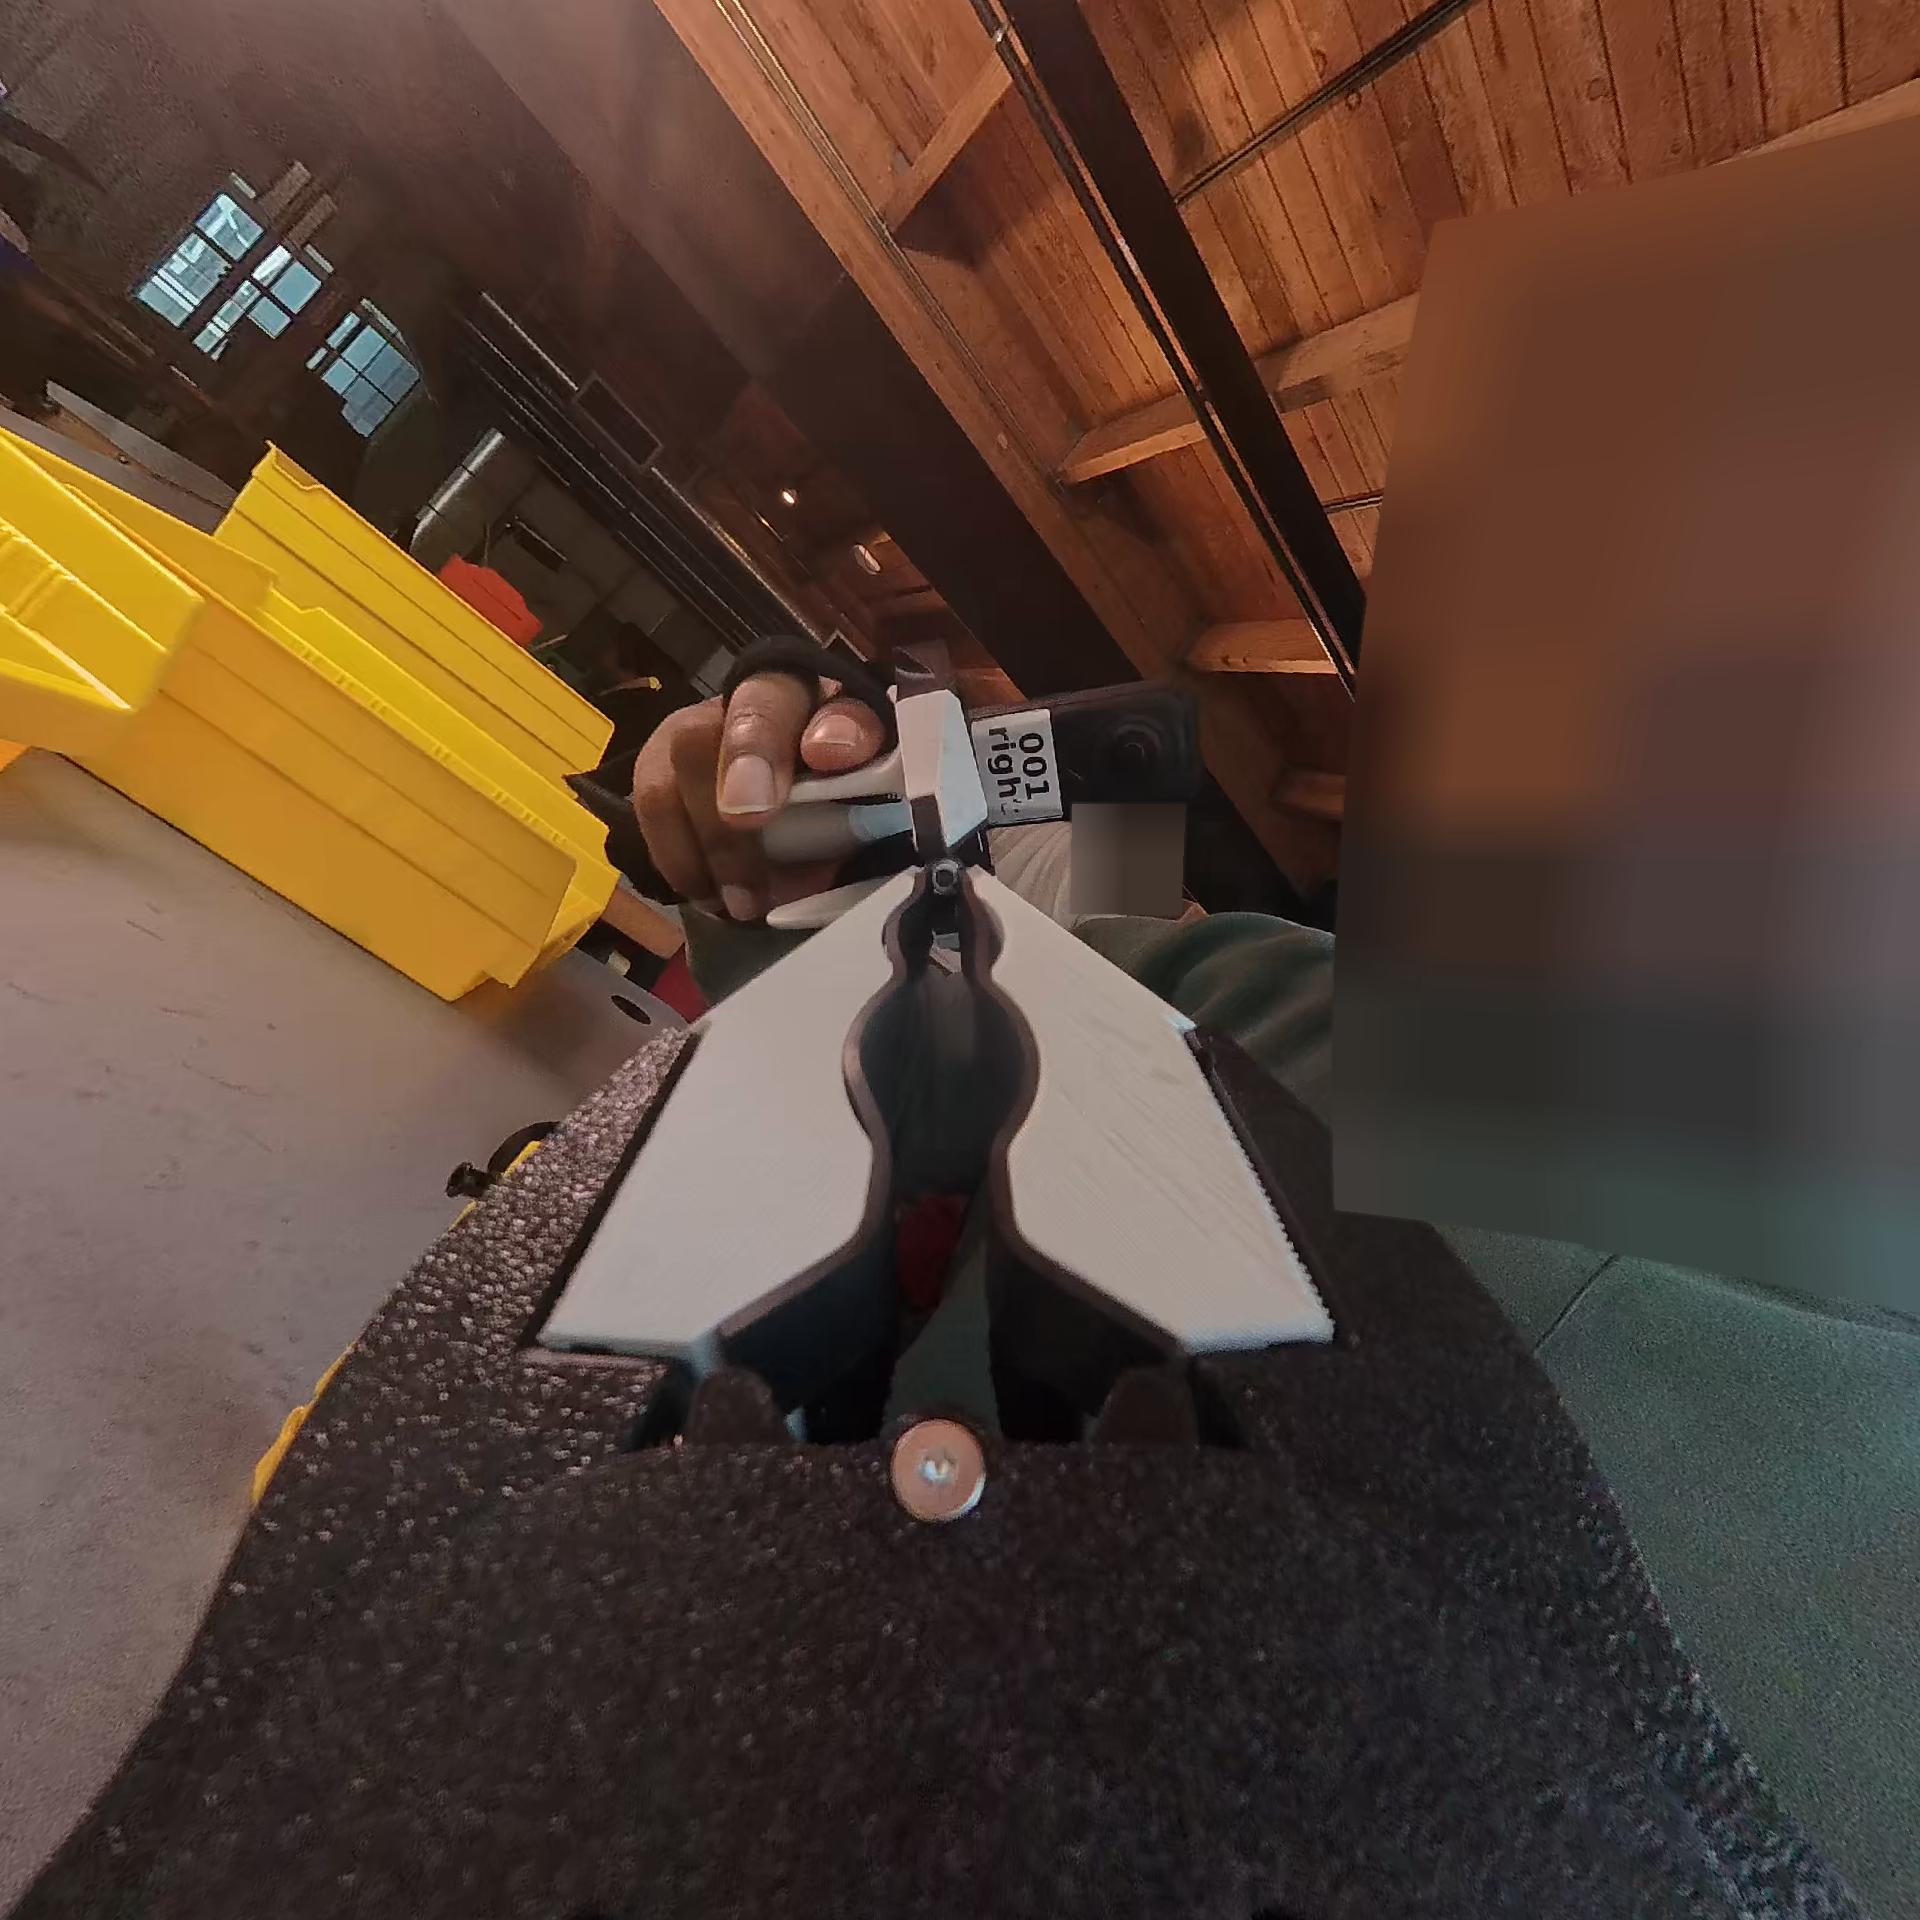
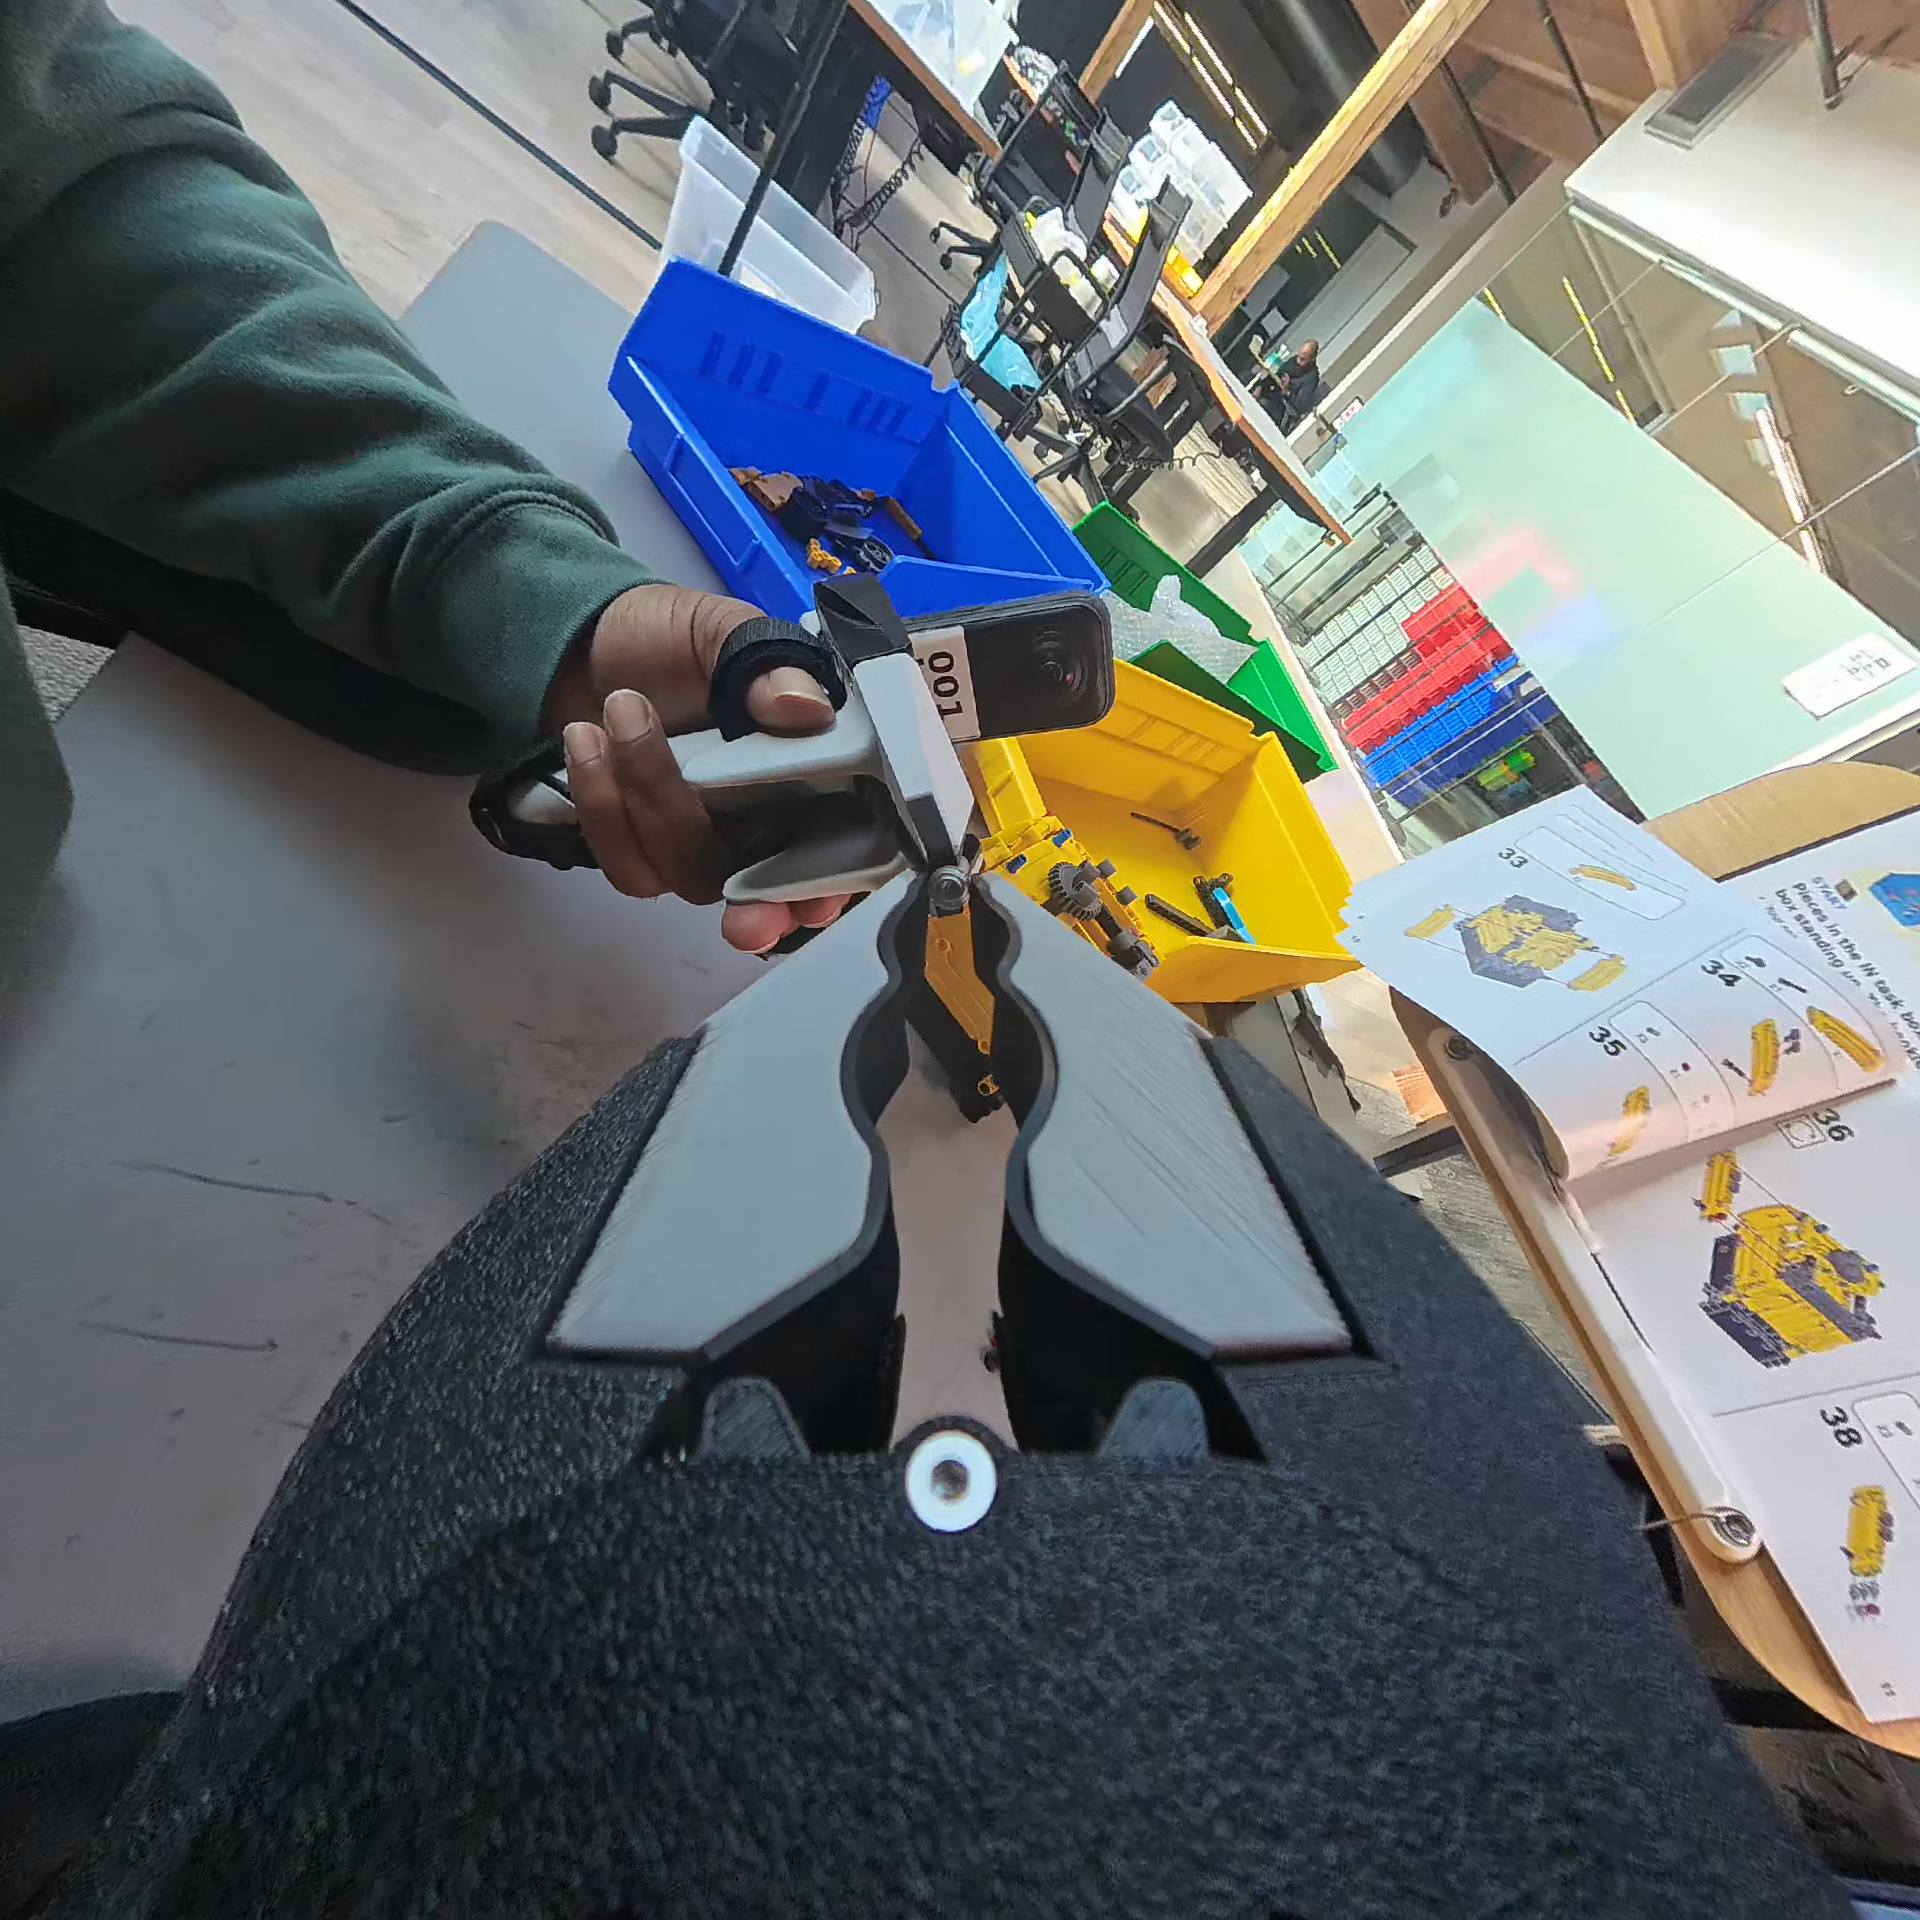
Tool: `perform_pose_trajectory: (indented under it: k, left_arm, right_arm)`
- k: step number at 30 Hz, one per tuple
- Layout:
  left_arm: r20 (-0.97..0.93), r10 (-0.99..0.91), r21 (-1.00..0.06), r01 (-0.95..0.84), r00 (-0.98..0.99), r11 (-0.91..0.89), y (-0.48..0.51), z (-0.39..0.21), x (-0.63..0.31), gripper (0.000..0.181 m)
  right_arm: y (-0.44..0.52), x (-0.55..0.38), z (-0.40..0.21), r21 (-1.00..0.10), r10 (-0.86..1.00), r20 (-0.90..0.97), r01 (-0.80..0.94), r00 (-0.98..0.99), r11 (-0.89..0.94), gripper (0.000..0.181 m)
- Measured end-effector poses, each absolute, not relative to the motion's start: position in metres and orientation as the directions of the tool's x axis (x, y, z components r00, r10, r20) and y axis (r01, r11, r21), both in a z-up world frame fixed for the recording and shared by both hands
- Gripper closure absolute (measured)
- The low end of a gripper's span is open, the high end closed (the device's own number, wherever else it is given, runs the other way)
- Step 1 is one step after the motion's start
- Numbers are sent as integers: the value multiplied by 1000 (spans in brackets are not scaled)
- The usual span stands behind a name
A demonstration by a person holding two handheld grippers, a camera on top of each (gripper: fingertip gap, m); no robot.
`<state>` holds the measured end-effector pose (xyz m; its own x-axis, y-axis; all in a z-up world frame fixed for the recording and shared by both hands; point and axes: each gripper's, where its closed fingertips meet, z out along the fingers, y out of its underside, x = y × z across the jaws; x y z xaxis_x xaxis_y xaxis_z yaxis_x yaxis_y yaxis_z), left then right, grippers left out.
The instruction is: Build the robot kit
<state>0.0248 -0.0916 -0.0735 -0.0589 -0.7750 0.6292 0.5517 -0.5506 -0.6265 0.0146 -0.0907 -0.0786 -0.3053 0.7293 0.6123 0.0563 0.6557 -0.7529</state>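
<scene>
Held thing: a small grey part (image 2: pixel 948 885) sits at frame centre, right where the two tools meet tip to tip; a yellow and black assembly (image 2: pixel 961 987) hangs just below it, seen through the gap between the near fingers, above the grey table (image 2: pixel 260 1039)
Right gripper (image 2: pixel 948 896): jaws drawn in until the tips pinch the small grey part; the fingers bow apart lower down, around the assembly without clearly touching it
Left gripper (image 1: pixel 940 885): tips likewise closed on the same part, dark in this view; something dark with a red patch shows in the gap below, too dim to name
Load: which tool bears the assembly cannot be told
Hands: the left hand (image 2: pixel 665 748) squeezes its handle at centre left, in a green sleeve (image 2: pixel 312 436); the right hand (image 1: pixel 717 800) does the same in the left wrist view
Yellow bin (image 2: pixel 1288 831): just right of centre, beyond the tips; holds grey gears, black rods and a light blue piece
Blue bin (image 2: pixel 790 416): upper centre; a small heap of brown and dark blue pieces
Green bin (image 2: pixel 1278 665): behind the yellow one; clear wrap inside, little else visible
Clear tub (image 2: pixel 769 229): top centre; contents not discernible
Stacked yellow bins (image 1: pixel 364 748): left edge of the left wrist view; insides hidden
Booklet (image 2: pixel 1662 987): open on a wooden stand (image 2: pixel 1538 1247) at the right edge, showing pictured yellow models
</scene>
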Motion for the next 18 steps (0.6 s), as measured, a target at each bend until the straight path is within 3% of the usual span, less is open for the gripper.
perform_pose_trajectory:
  k: [18]
  left_arm:
    - [628, -775, -618, 561, -70, -551, -92, -71, 26, 178]
  right_arm:
    - [-92, 18, -74, -738, 716, 630, 56, -300, 673, 174]
